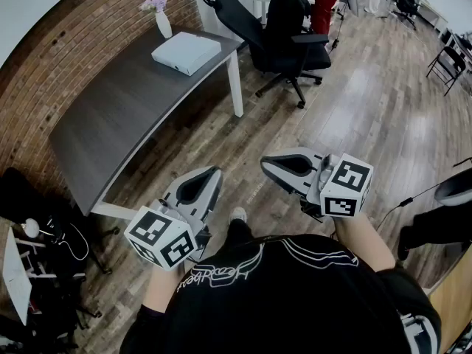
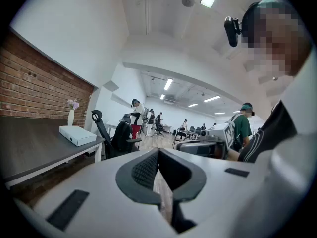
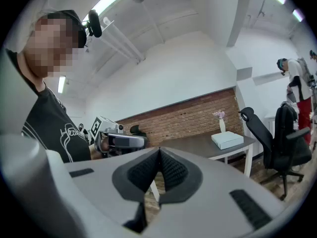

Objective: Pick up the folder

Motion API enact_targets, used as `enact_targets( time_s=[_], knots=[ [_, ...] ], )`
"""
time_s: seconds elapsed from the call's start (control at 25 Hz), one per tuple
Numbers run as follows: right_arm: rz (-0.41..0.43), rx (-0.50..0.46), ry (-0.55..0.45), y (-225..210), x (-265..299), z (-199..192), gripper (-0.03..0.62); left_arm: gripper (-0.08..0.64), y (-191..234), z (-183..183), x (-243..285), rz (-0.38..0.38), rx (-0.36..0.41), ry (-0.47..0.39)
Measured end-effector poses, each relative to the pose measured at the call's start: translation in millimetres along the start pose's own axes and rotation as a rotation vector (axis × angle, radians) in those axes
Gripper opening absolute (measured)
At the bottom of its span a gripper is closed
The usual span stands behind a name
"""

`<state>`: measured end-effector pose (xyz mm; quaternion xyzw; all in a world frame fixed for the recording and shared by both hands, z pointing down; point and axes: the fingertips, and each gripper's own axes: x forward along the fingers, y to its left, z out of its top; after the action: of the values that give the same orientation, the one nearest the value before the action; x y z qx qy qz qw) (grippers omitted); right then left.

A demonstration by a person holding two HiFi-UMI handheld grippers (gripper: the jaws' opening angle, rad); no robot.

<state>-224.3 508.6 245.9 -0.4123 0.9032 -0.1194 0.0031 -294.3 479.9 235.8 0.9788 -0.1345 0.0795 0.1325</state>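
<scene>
My left tool [image 1: 211, 175] and right tool [image 1: 273, 167] are both closed, empty. The folder [image 1: 186, 52] near the worktop's [image 1: 118, 116] far corner looks stiff, boxy, fairly light; I'd pinch its nearest edge.

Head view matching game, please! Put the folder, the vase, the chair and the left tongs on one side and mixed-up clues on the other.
Things:
1. folder
2. vase
3. chair
4. left tongs

Clues:
A. black, standing on the wooden floor
B. shut, holding nothing
C. white, lying flat on the desk
D. holds pale flowers, next to the brick wall

Pairs: 1-C, 2-D, 3-A, 4-B
</scene>
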Motion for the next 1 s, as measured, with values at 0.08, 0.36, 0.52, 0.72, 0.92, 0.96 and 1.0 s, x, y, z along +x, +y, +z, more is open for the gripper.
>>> enact_targets(
  time_s=[0.08,0.36,0.52,0.72,0.92,0.96,1.0],
  knots=[
    [-0.003,-0.001,-0.002,-1,-1,0,-0.005,0.005,-1,0,2,-0.004,0.003,0.002],
    [-0.014,0.01,-0.006,-1,-7,-1,-0.004,0.005,-6,-1,7,-0.016,0.002,0.01],
    [-0.024,0.019,-0.007,-7,-11,-7,-0.003,0.005,-5,-5,14,-0.023,-0.007,0.017],
    [-0.028,0.057,-0.025,-25,-9,-10,-0.003,0.005,6,-9,31,-0.036,-0.026,0.028],
    [-0.039,0.095,-0.033,-65,5,-8,-0.003,0.005,40,-7,59,-0.027,-0.046,0.039],
    [-0.044,0.098,-0.032,-76,8,-8,-0.003,0.005,50,-6,67,-0.019,-0.051,0.043],
    [-0.048,0.102,-0.032,-87,12,-6,-0.003,0.005,61,-5,75,-0.014,-0.057,0.045]
  ],
)
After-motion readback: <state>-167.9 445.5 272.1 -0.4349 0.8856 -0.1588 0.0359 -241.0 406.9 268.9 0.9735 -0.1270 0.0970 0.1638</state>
